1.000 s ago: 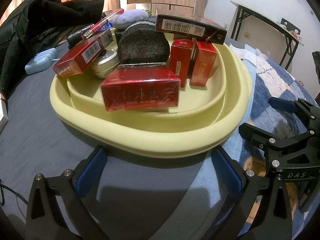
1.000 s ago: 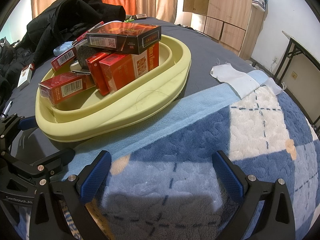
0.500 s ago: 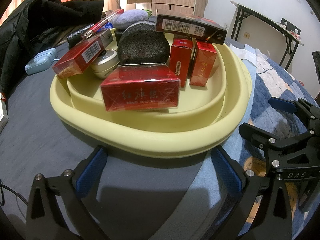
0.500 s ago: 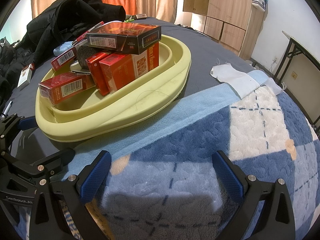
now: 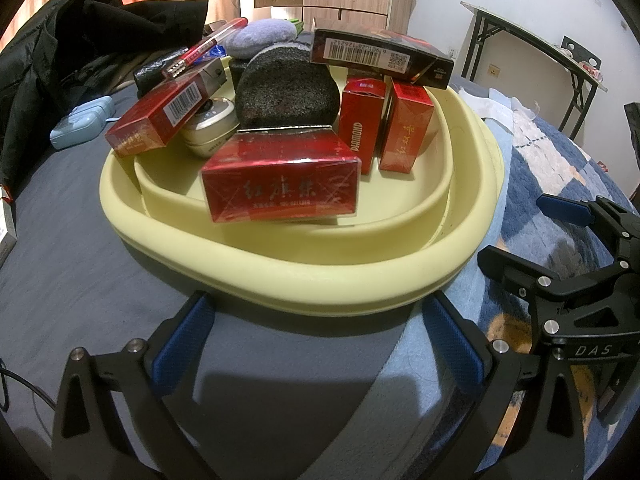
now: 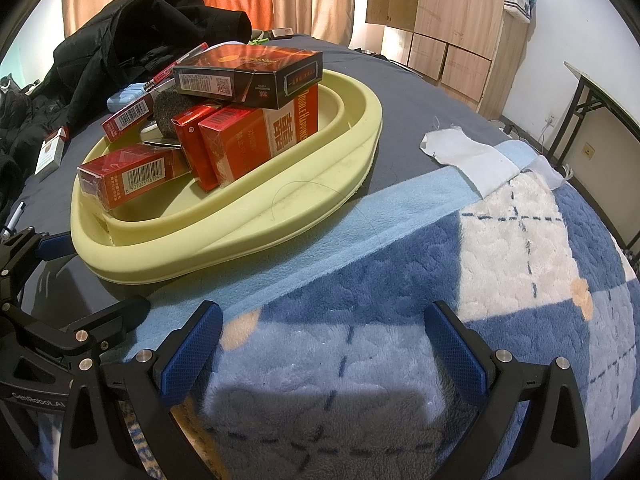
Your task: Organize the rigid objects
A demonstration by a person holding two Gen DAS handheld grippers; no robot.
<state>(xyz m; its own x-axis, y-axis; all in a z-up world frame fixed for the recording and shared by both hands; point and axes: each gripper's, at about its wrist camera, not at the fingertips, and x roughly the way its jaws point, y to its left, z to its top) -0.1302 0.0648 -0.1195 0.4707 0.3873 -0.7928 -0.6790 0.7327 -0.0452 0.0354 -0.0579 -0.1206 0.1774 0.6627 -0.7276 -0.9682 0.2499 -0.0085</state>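
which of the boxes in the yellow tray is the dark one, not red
The black box lying flat on top of the pile, barcode side showing. It rests across the upright red boxes; every other box in the tray is red.

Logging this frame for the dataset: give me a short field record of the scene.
surface: bed with plaid blanket
container: yellow basin
contents: red boxes, black box on top, dark sponge, small jar
left gripper: open, empty, before basin
right gripper: open, empty, over blanket
outside basin: black jacket, white cloth
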